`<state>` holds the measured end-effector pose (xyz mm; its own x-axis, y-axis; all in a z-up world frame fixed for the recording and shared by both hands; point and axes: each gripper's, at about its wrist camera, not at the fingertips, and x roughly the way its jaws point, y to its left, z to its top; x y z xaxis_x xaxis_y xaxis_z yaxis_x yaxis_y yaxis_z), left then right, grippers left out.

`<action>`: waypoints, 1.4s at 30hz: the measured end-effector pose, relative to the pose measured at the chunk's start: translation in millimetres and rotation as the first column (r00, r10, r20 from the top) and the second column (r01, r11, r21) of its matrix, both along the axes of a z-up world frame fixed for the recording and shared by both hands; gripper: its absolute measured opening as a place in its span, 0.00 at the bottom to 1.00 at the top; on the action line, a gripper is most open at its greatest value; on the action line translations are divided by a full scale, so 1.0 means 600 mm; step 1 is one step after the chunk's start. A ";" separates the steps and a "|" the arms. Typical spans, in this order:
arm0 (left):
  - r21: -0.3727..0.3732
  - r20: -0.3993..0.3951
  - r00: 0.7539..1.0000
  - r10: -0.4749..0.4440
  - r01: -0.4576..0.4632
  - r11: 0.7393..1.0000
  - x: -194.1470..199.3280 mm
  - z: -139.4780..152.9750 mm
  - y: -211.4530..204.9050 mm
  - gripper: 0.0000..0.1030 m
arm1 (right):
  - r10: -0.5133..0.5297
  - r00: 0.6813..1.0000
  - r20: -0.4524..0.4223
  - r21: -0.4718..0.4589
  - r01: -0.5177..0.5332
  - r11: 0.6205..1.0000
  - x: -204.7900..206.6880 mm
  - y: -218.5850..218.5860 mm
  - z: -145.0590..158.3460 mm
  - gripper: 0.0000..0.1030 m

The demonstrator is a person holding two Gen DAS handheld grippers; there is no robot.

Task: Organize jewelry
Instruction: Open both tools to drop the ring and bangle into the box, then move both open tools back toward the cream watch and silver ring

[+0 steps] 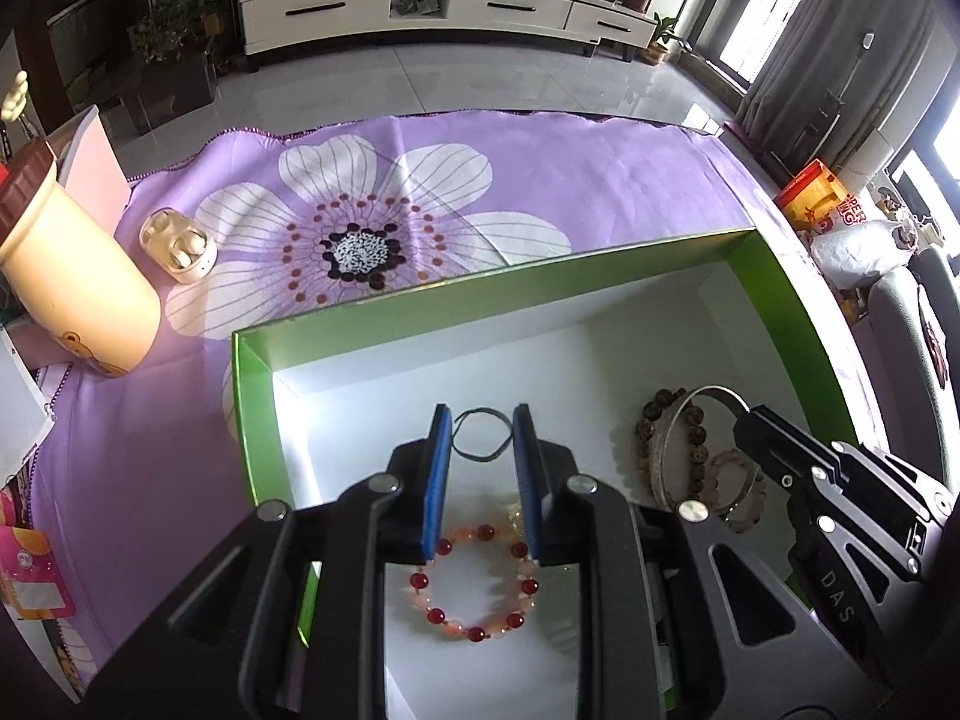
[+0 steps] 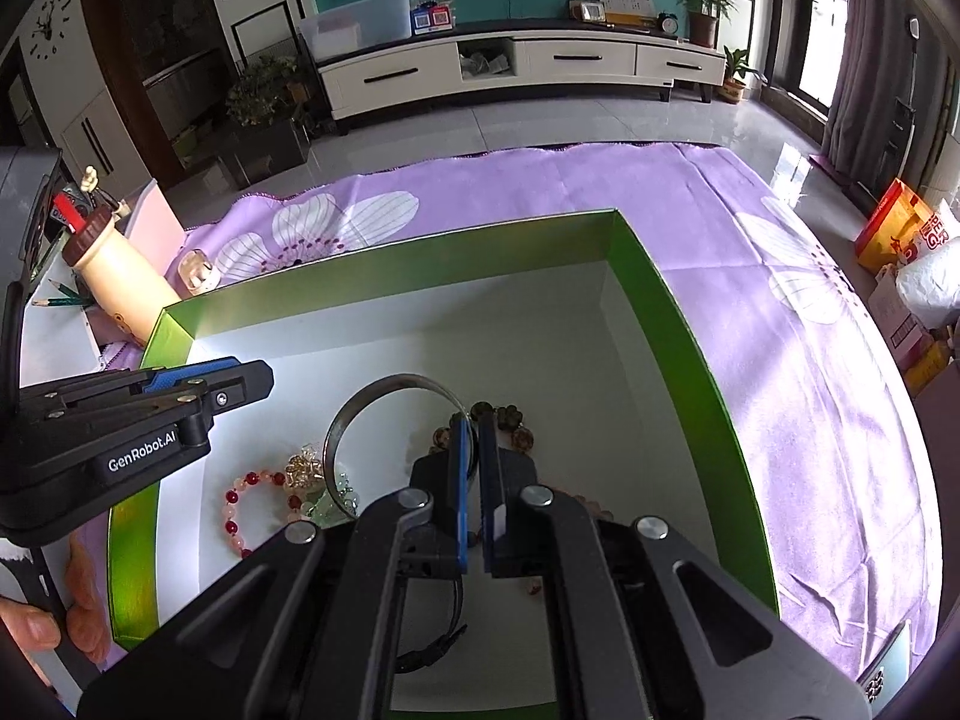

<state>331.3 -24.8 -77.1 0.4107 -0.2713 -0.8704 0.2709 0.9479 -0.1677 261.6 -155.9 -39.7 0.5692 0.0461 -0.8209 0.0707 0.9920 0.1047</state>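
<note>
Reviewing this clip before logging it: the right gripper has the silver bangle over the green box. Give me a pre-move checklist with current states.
1. Right gripper shut on the silver bangle: ok.
2. Bangle over the inside of the green box, not its wall: ok.
3. Left gripper open and holding nothing: ok.
4. Left gripper apart from the bangle: ok.
5. Bare box floor beyond the brown bead bracelet for a set-down: ok.
6. Bangle clear of the red bead bracelet and other pieces below: cannot tell.
</note>
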 end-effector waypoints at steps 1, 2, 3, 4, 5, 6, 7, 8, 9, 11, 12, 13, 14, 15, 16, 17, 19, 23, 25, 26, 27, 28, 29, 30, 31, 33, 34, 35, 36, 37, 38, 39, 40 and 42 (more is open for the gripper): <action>0.002 -0.003 1.000 0.003 -0.003 1.000 0.002 -0.001 0.001 0.20 | -0.002 1.000 -0.003 0.000 0.002 1.000 0.002 0.000 -0.002 0.03; 0.007 -0.005 1.000 0.007 -0.007 1.000 0.003 -0.003 0.000 0.20 | -0.002 1.000 -0.007 -0.001 0.002 1.000 0.004 0.001 -0.003 0.03; 0.008 -0.008 1.000 0.010 -0.010 1.000 0.005 -0.005 0.000 0.20 | -0.003 1.000 -0.010 -0.003 0.003 1.000 0.006 0.001 -0.004 0.03; 0.009 -0.010 1.000 0.012 -0.012 1.000 0.004 -0.005 -0.001 0.20 | -0.004 1.000 -0.012 -0.005 0.004 1.000 0.007 0.001 -0.005 0.03; 0.015 -0.010 1.000 0.015 -0.014 1.000 0.006 -0.007 -0.002 0.20 | -0.003 1.000 -0.013 -0.004 0.003 1.000 0.007 0.002 -0.005 0.03; 0.021 -0.010 1.000 0.016 -0.015 1.000 0.006 -0.008 -0.003 0.20 | -0.004 1.000 -0.013 0.000 0.004 1.000 0.008 0.002 -0.006 0.04; 0.023 -0.010 1.000 0.018 -0.018 1.000 0.007 -0.009 -0.003 0.20 | -0.007 1.000 -0.015 0.006 0.007 1.000 0.009 0.000 -0.007 0.05; 0.025 -0.011 1.000 0.019 -0.019 1.000 0.008 -0.010 -0.003 0.20 | -0.009 1.000 -0.015 0.015 0.009 1.000 0.010 -0.001 -0.007 0.05; 0.026 -0.013 1.000 0.019 -0.019 0.999 0.009 -0.010 -0.004 0.20 | -0.012 1.000 -0.014 0.020 0.012 1.000 0.010 -0.001 -0.007 0.06; 0.033 -0.009 1.000 0.025 -0.025 0.999 0.008 -0.010 -0.004 0.20 | -0.020 1.000 -0.011 0.029 0.020 0.999 0.009 -0.005 -0.006 0.06; 0.029 -0.011 1.000 0.025 -0.024 0.999 0.006 -0.010 -0.004 0.20 | -0.018 1.000 -0.010 0.033 0.019 0.999 0.008 -0.006 -0.006 0.06; 0.026 -0.010 1.000 0.025 -0.024 0.999 0.005 -0.009 -0.003 0.20 | -0.018 1.000 -0.007 0.033 0.018 0.999 0.006 -0.007 -0.005 0.07; 0.025 -0.005 1.000 0.025 -0.025 0.999 0.003 -0.007 -0.003 0.23 | -0.020 1.000 -0.001 0.035 0.020 0.999 0.003 -0.008 -0.003 0.12; 0.027 0.003 1.000 0.025 -0.025 0.999 0.001 -0.004 -0.002 0.24 | -0.025 1.000 0.007 0.043 0.025 0.999 -0.001 -0.011 0.000 0.17; 0.030 0.009 1.000 0.024 -0.024 0.999 0.000 -0.003 -0.002 0.25 | -0.025 1.000 0.015 0.053 0.024 0.998 -0.005 -0.014 0.002 0.18; 0.035 0.017 1.000 0.023 -0.024 0.999 -0.003 0.000 -0.003 0.25 | -0.024 0.999 0.025 0.067 0.022 0.998 -0.009 -0.017 0.005 0.18; 0.034 0.025 0.999 0.022 -0.023 0.999 -0.007 0.004 -0.002 0.27 | -0.025 0.999 0.040 0.080 0.022 0.997 -0.019 -0.023 0.011 0.18; 0.037 0.070 0.997 0.020 -0.023 0.999 -0.025 0.024 0.001 0.51 | -0.017 0.997 0.075 0.103 0.010 0.995 -0.043 -0.031 0.029 0.18; 0.043 0.090 0.996 0.015 -0.019 0.999 -0.035 0.035 0.001 0.54 | -0.017 0.996 0.093 0.110 0.007 0.994 -0.059 -0.036 0.040 0.20; 0.038 0.098 0.995 0.014 -0.018 0.999 -0.041 0.042 0.003 0.62 | -0.018 0.995 0.102 0.116 0.006 0.993 -0.069 -0.040 0.046 0.21; 0.029 0.106 0.994 0.014 -0.017 0.999 -0.048 0.048 0.005 0.68 | -0.020 0.993 0.113 0.121 0.006 0.993 -0.080 -0.043 0.052 0.24; 0.024 0.113 0.993 0.014 -0.017 1.000 -0.053 0.053 0.006 0.69 | -0.021 0.992 0.124 0.124 0.006 0.992 -0.090 -0.047 0.058 0.26; 0.021 0.127 0.992 0.011 -0.013 1.000 -0.063 0.061 0.008 0.71 | -0.022 0.991 0.133 0.125 0.005 0.992 -0.099 -0.049 0.063 0.31; 0.019 0.139 0.990 0.007 -0.010 1.000 -0.072 0.069 0.009 0.74 | -0.023 0.990 0.143 0.124 0.005 0.992 -0.110 -0.052 0.068 0.34; 0.016 0.145 0.989 0.005 -0.008 1.000 -0.078 0.073 0.009 0.76 | -0.022 0.988 0.152 0.122 0.003 0.993 -0.123 -0.056 0.074 0.35; -0.001 0.167 0.986 -0.004 0.004 1.000 -0.101 0.089 0.012 0.79 | -0.025 0.986 0.165 0.120 0.005 0.993 -0.150 -0.065 0.084 0.37; -0.006 0.175 0.985 -0.007 0.008 1.000 -0.107 0.094 0.012 0.80 | -0.026 0.985 0.169 0.122 0.005 0.993 -0.159 -0.068 0.087 0.39; -0.013 0.185 0.983 -0.011 0.014 1.000 -0.119 0.101 0.013 0.80 | -0.026 0.984 0.174 0.118 0.005 0.993 -0.172 -0.073 0.091 0.39; -0.023 0.194 0.981 -0.013 0.018 1.000 -0.130 0.108 0.014 0.80 | -0.032 0.983 0.181 0.115 0.011 0.993 -0.186 -0.077 0.095 0.39; -0.035 0.202 0.979 -0.018 0.025 0.999 -0.141 0.114 0.016 0.80 | -0.037 0.982 0.185 0.116 0.015 0.993 -0.198 -0.082 0.098 0.39; -0.046 0.215 0.976 -0.026 0.036 0.998 -0.157 0.122 0.017 0.80 | -0.040 0.981 0.189 0.121 0.018 0.993 -0.207 -0.083 0.100 0.39; -0.050 0.229 0.973 -0.029 0.041 0.998 -0.170 0.128 0.019 0.80 | -0.046 0.980 0.195 0.128 0.021 0.992 -0.223 -0.089 0.103 0.39; -0.053 0.246 0.969 -0.036 0.050 0.997 -0.187 0.136 0.020 0.80 | -0.047 0.979 0.198 0.129 0.022 0.991 -0.233 -0.092 0.103 0.39; -0.057 0.258 0.965 -0.044 0.061 0.997 -0.211 0.144 0.021 0.80 | -0.049 0.979 0.197 0.114 0.027 0.993 -0.255 -0.096 0.102 0.39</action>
<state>204.6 -12.2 9.0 0.6018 -0.3498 -0.7180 0.3616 0.9209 -0.1456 108.8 -213.2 21.6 0.7241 0.1054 -0.6816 0.0746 0.9705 0.2293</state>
